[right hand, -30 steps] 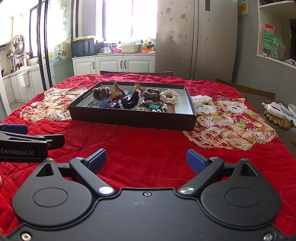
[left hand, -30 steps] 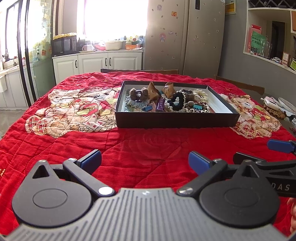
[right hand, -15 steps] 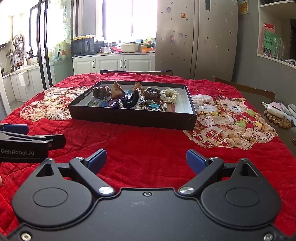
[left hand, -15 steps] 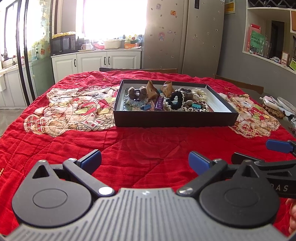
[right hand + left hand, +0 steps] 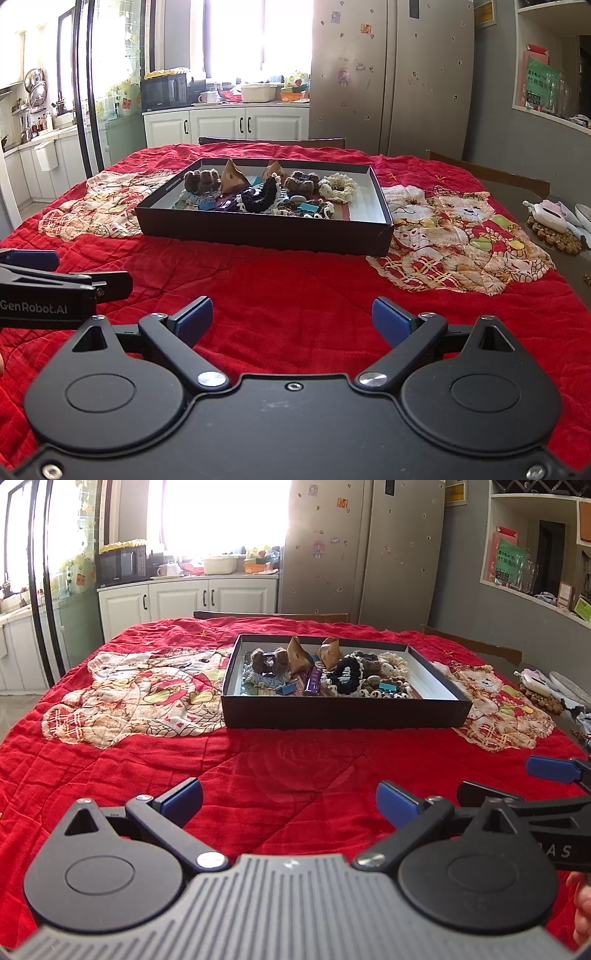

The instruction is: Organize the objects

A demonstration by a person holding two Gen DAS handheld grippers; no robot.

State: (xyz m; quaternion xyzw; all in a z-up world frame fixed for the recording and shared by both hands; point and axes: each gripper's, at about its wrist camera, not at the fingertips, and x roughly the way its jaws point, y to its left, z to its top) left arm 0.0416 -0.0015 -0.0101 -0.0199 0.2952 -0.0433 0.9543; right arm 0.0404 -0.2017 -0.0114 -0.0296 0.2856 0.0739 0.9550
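Red quilted cloth (image 5: 295, 760) is spread over the table, and a shallow black box (image 5: 343, 710) is set on it at the far middle. Scrunchies (image 5: 345, 675), brown knitted pieces (image 5: 267, 661) and small clips (image 5: 388, 685) are heaped inside the box. Both the left gripper (image 5: 290, 801) and the right gripper (image 5: 291, 319) are held wide, with nothing between the blue pads, above bare cloth near the box's front wall.
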